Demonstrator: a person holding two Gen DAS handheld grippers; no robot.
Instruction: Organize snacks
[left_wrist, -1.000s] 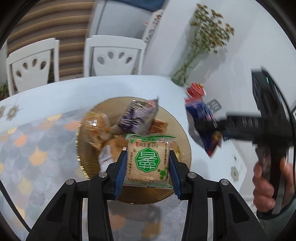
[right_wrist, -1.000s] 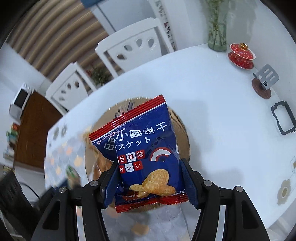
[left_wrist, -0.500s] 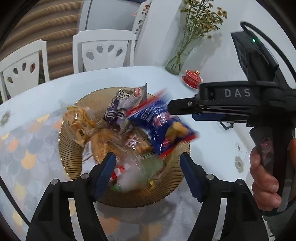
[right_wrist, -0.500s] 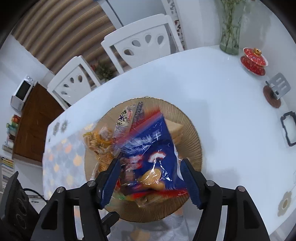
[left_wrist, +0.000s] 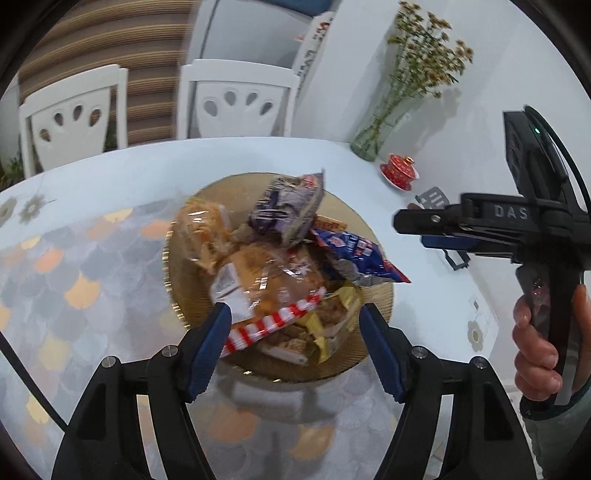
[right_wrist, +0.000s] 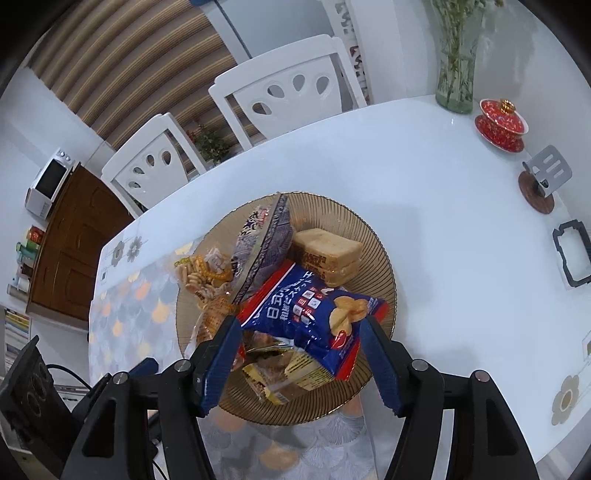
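Observation:
A round amber ribbed plate (left_wrist: 184, 295) (right_wrist: 373, 240) on the table holds a pile of snack packets. The blue biscuit packet (right_wrist: 314, 310) (left_wrist: 354, 258) lies on top of the pile, next to a purple packet (left_wrist: 288, 206) (right_wrist: 266, 240), a clear bag of small biscuits (right_wrist: 203, 273) and a red-striped packet (left_wrist: 273, 321). My left gripper (left_wrist: 295, 343) is open and empty above the near rim. My right gripper (right_wrist: 301, 358) is open and empty above the blue packet; it also shows in the left wrist view (left_wrist: 436, 230).
A glass vase of flowers (right_wrist: 456, 74) (left_wrist: 380, 129), a red lidded cup (right_wrist: 500, 123) (left_wrist: 400, 173), a metal stand on a brown coaster (right_wrist: 541, 184) and a black frame (right_wrist: 572, 254) stand on the table's right side. Two white chairs (right_wrist: 288, 88) are behind the table.
Both grippers opened. The green-label packet dropped from my left gripper and the blue packet from my right onto the plate's pile. The right gripper drew back to the right.

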